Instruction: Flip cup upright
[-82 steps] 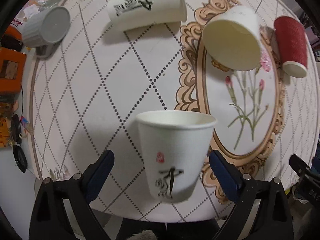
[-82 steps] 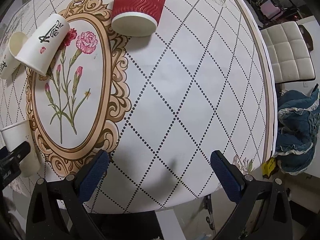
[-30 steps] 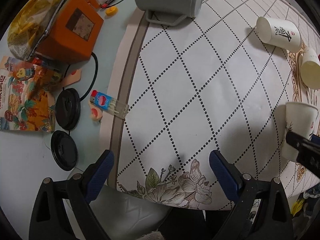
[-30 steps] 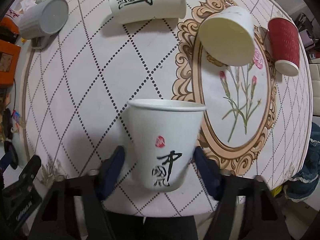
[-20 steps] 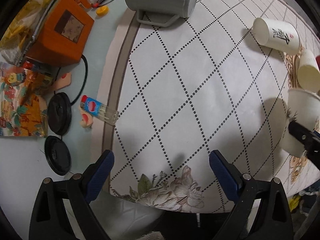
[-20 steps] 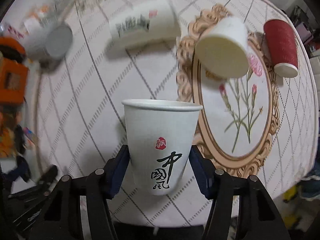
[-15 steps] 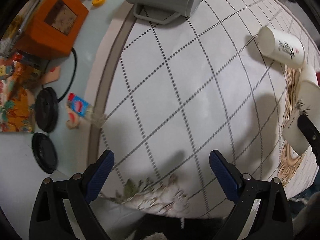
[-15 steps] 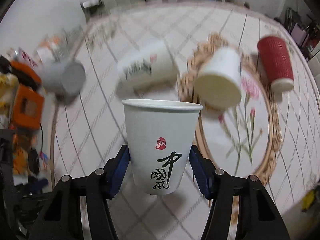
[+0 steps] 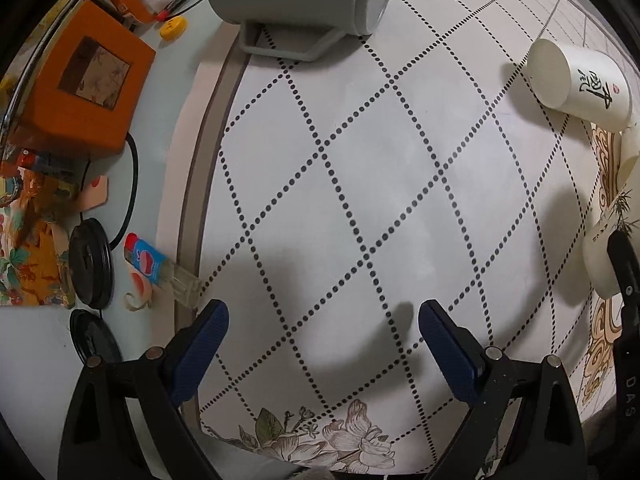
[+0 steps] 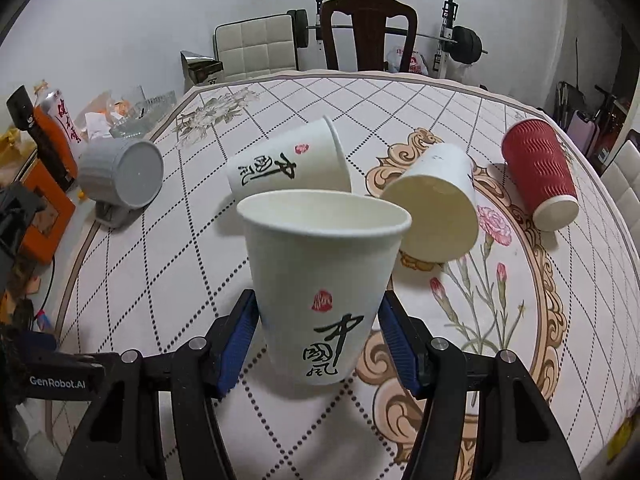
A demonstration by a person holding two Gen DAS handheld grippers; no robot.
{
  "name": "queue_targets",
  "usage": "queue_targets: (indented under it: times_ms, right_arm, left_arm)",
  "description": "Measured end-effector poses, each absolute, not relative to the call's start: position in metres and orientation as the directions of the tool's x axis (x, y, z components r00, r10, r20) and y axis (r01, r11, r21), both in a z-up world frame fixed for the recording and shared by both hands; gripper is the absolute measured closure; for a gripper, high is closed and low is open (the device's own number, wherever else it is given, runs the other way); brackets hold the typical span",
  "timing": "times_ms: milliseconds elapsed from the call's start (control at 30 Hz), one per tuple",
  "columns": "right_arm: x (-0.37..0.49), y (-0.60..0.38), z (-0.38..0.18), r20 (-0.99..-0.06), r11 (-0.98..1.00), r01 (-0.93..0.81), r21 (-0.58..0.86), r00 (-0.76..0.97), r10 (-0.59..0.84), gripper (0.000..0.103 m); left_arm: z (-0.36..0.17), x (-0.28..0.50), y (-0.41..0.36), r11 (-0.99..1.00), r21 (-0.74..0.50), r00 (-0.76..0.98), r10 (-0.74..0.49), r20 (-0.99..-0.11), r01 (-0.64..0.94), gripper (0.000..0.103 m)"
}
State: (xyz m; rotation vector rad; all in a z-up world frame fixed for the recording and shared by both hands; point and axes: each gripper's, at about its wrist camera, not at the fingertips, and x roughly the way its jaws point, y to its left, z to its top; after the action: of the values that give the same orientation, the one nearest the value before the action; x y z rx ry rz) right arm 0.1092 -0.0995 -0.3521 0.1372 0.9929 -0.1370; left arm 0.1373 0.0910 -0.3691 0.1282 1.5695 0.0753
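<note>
3 white paper cups show: 1 upright [image 10: 320, 280], 1 on its side with black lettering [image 10: 288, 160], 1 plain on its side [image 10: 436, 216]. 1 red ripple cup [image 10: 540, 176] and 1 grey ribbed mug [image 10: 120, 176] also lie on their sides on the surface [image 10: 160, 280]. in the left wrist view, off the patterned cloth: 2 black lids [image 9: 90, 268], 1 orange box [image 9: 84, 84], 1 lighter [image 9: 160, 270], 1 yellow cap [image 9: 173, 28].

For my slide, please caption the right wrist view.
Right gripper holds a white paper cup upright above the table; four cups lie tipped behind.
</note>
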Motion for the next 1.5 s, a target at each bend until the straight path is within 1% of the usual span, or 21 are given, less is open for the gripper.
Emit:
queue_targets:
  times_ms: [167, 233, 300, 533, 600, 667, 800, 933, 1000, 1100, 1133, 1367, 1500]
  right_arm:
    - [0.105, -0.095, -0.358, -0.868, 0.984, 0.173, 0.048, 0.495, -0.044, 0.039]
    - [0.101, -0.095, -0.358, -0.874, 0.984, 0.175, 0.042, 0.484, -0.049, 0.036]
    - [0.097, -0.094, -0.358, -0.877, 0.984, 0.176, 0.04, 0.477, -0.05, 0.028]
    - [0.083, -0.095, -0.343, -0.885, 0.981, 0.195, 0.016, 0.46, -0.077, 0.013]
    - [0.078, -0.098, -0.334, -0.889, 0.979, 0.205, 0.017, 0.451, -0.079, 0.004]
    - [0.071, -0.1, -0.323, -0.891, 0.976, 0.216, 0.01, 0.446, -0.089, 0.001]
    - [0.052, -0.104, -0.293, -0.89, 0.975, 0.223, -0.022, 0.44, -0.121, 0.001]
    - [0.03, -0.111, -0.252, -0.872, 0.974, 0.225, -0.029, 0.471, -0.135, 0.0]
    - [0.017, -0.116, -0.225, -0.864, 0.974, 0.225, -0.033, 0.483, -0.141, 0.0]
    - [-0.001, -0.123, -0.187, -0.856, 0.972, 0.232, -0.033, 0.495, -0.147, 0.0]
    - [-0.007, -0.126, -0.177, -0.854, 0.971, 0.236, -0.034, 0.498, -0.151, 0.0]
    - [-0.056, -0.135, -0.095, -0.828, 0.969, 0.243, -0.038, 0.536, -0.167, 0.0]
    - [-0.084, -0.134, -0.055, -0.812, 0.972, 0.231, -0.034, 0.562, -0.162, 0.0]
  left_arm:
    - [-0.364, 0.121, 0.09, 0.99, 0.13, 0.025, 0.129, -0.991, 0.05, 0.006]
    - [-0.36, 0.117, 0.09, 0.99, 0.13, 0.038, 0.128, -0.991, 0.057, 0.006]
    - [-0.357, 0.114, 0.088, 0.99, 0.13, 0.048, 0.127, -0.991, 0.061, 0.006]
    - [-0.333, 0.095, 0.083, 0.988, 0.131, 0.099, 0.124, -0.987, 0.077, 0.006]
    - [-0.322, 0.088, 0.079, 0.988, 0.136, 0.115, 0.127, -0.985, 0.074, 0.006]
    - [-0.308, 0.078, 0.078, 0.988, 0.137, 0.143, 0.126, -0.982, 0.069, 0.006]
    - [-0.275, 0.055, 0.071, 0.987, 0.15, 0.218, 0.134, -0.967, 0.059, 0.006]
    - [-0.23, 0.048, 0.071, 0.987, 0.155, 0.297, 0.136, -0.945, 0.041, 0.006]
    - [-0.211, 0.038, 0.07, 0.989, 0.146, 0.33, 0.127, -0.935, 0.032, 0.0]
    - [-0.18, 0.023, 0.069, 0.992, 0.124, 0.381, 0.106, -0.919, 0.023, 0.0]
    - [-0.163, 0.012, 0.067, 0.993, 0.114, 0.412, 0.095, -0.906, 0.021, 0.0]
    - [-0.084, -0.038, 0.063, 0.996, 0.087, 0.546, 0.06, -0.835, 0.023, 0.0]
    - [-0.055, -0.065, 0.064, 0.997, 0.073, 0.587, 0.047, -0.808, 0.02, 0.0]
